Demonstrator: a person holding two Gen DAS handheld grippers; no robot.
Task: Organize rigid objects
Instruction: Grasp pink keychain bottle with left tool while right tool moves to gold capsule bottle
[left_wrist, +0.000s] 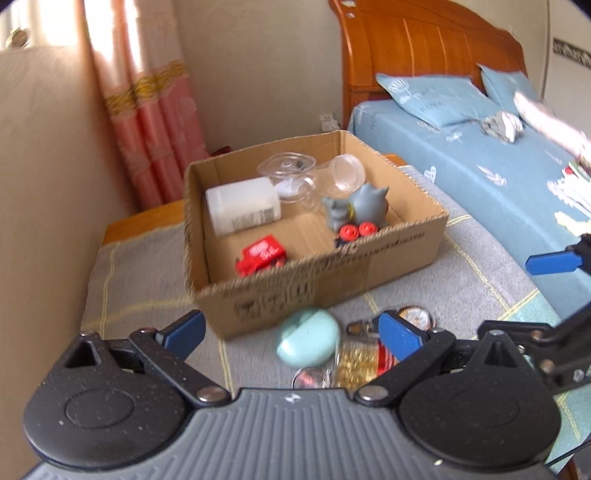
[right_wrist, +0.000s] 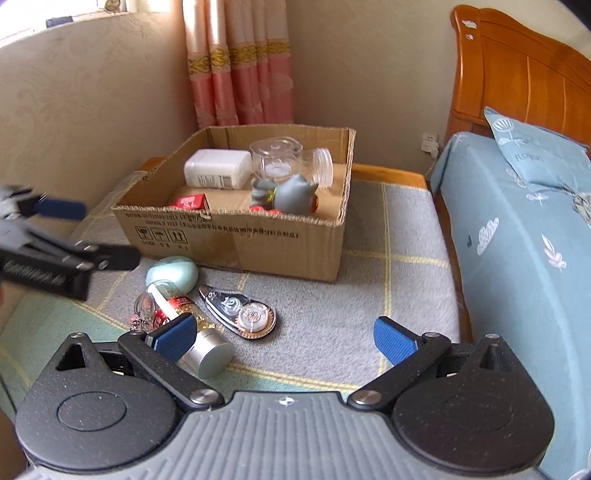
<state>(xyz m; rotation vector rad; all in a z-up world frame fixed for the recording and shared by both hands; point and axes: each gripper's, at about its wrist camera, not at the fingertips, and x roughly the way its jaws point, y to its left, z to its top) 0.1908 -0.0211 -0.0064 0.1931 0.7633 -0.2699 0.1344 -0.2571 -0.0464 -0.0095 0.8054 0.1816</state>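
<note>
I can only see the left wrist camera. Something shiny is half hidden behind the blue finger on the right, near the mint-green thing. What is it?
Observer: In the right wrist view it is a clear correction-tape dispenser, lying flat on the blanket, apart from the cardboard box.
Operator: And the gold stuff beside it?
Observer: That is a small bottle lying on its side, with its silver cap pointing toward the right gripper.
Operator: Is that gripper holding anything?
Observer: No. Its jaws stand wide open with nothing between them.
</note>
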